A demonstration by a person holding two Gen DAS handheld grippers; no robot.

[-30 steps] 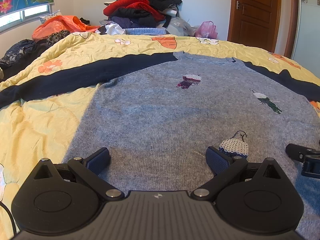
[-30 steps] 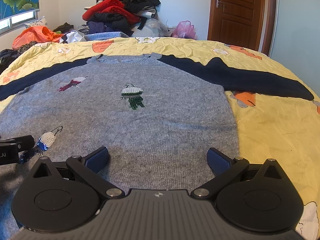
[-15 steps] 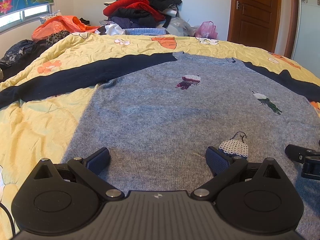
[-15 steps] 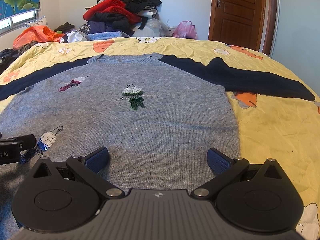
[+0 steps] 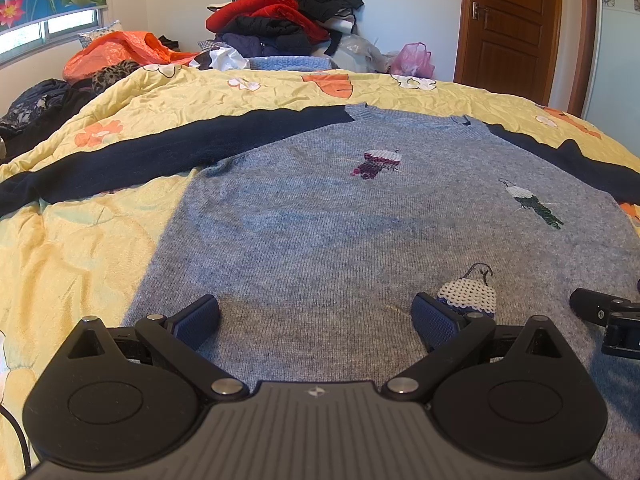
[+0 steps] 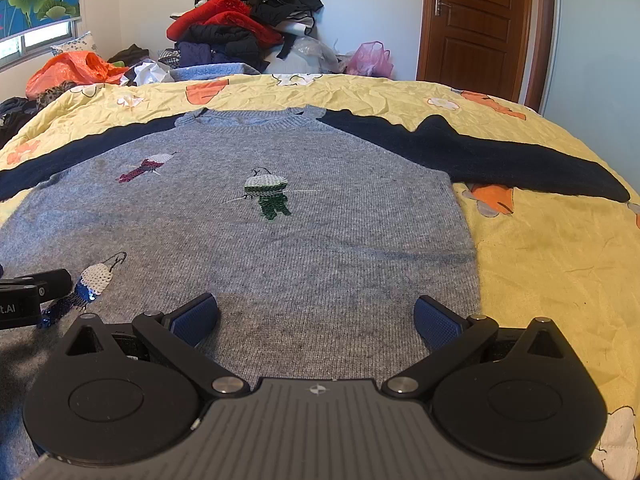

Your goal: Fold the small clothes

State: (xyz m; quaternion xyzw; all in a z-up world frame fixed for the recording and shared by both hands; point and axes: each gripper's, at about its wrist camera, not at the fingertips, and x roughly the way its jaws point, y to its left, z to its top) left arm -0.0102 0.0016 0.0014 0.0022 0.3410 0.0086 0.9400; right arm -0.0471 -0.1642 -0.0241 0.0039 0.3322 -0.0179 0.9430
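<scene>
A grey knit sweater [image 5: 320,232] [image 6: 304,240] with dark navy sleeves [image 5: 140,160] [image 6: 500,156] and sequin bird patches lies flat, front up, on a yellow floral quilt [image 5: 72,248]. Both sleeves are spread out to the sides. My left gripper [image 5: 316,318] hovers open over the sweater's lower left part, nothing between its blue pads. My right gripper [image 6: 316,318] is open over the lower right part near the side edge. Each gripper's tip shows at the edge of the other's view.
A heap of red, black and blue clothes [image 5: 280,20] is piled past the bed's far edge, beside an orange bag [image 5: 120,52] and a pink bag [image 5: 412,60]. A brown door [image 5: 516,24] stands at the back right. Bare quilt [image 6: 560,280] flanks the sweater.
</scene>
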